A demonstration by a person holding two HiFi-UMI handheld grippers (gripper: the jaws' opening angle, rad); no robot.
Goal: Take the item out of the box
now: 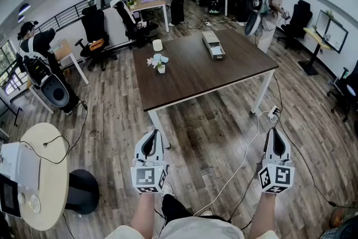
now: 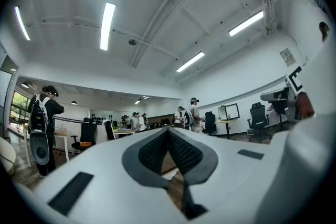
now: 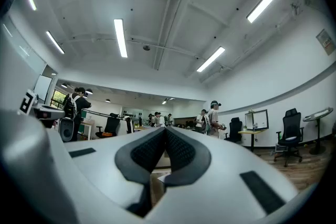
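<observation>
A long grey box [image 1: 213, 45] lies on the far right part of a dark brown table [image 1: 190, 73], its top open with something pale inside. My left gripper [image 1: 150, 137] and right gripper [image 1: 276, 135] hang over the wooden floor, well short of the table's near edge. Both point toward the table, about level. Each is shut with nothing between its jaws. In the left gripper view the left gripper [image 2: 168, 131] has its tips touching, and in the right gripper view the right gripper [image 3: 166, 131] looks the same.
A small potted flower [image 1: 159, 63] and a white cup [image 1: 158, 45] stand on the table's left part. A round white side table [image 1: 42, 173] sits at my left, and a white cable [image 1: 246, 148] runs across the floor. Several people [image 1: 268, 3] and office chairs [image 1: 95, 33] stand behind.
</observation>
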